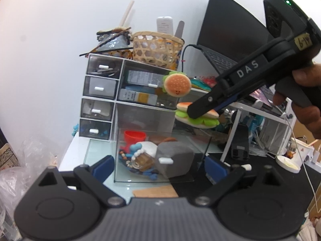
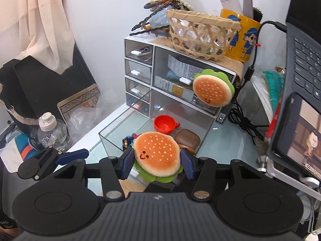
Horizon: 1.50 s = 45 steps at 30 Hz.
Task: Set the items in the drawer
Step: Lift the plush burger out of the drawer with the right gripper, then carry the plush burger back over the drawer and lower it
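Note:
My right gripper [image 2: 156, 163] is shut on a plush burger [image 2: 157, 155] with a smiling face and holds it above the open clear drawer [image 2: 112, 129]. The drawer is pulled out of a white organizer [image 2: 140, 40]. It holds a red cup [image 2: 165, 124], a brown case [image 2: 187, 138] and beads. A second plush burger [image 2: 213, 90] hangs in front of the organizer's upper drawer. My left gripper [image 1: 158, 165] is open and empty, low in front of the drawer [image 1: 160, 178]. In the left wrist view the right gripper [image 1: 198, 110] holds the burger [image 1: 197, 116] over the drawer.
A woven basket [image 2: 200, 32] and a yellow mug [image 2: 242, 34] stand on the organizer. A laptop [image 2: 305, 60] and a phone [image 2: 297, 132] stand at right, with a black cable [image 2: 244, 120] beside them. A water bottle [image 2: 53, 132] and plastic bags lie at left.

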Available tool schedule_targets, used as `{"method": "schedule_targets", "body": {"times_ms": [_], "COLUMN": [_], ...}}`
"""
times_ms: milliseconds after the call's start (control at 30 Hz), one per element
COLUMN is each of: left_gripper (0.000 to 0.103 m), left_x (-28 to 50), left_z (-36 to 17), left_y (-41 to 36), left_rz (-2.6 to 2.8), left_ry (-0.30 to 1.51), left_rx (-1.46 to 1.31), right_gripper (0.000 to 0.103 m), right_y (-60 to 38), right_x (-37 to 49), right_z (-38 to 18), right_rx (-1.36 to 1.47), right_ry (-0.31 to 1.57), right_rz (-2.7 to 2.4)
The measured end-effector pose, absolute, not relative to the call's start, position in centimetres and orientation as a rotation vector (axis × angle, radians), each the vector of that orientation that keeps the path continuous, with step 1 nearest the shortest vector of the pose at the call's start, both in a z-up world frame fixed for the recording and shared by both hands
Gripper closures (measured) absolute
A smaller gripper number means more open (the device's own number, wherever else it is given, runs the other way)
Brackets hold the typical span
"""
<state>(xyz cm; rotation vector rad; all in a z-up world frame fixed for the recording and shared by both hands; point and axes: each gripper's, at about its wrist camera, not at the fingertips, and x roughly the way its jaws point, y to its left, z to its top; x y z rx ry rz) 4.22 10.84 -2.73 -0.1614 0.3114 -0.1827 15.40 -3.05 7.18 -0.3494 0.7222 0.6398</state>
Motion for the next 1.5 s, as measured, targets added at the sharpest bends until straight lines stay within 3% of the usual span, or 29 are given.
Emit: {"method": "schedule_targets", "body": {"times_ms": [1500], "left_gripper": [0.005], "left_x": [3.5], "left_z": [-2.6], "left_y": [9.1], "left_rz": [-0.226], "left_ry": [0.314], "left_rx": [-0.101], "right_gripper": [0.048], "right_y": [-14.6], "right_x": [11.1], "right_z": [3.0], "right_rx": [-0.209], "right_ry": [0.801], "right_rz": [0.501]}}
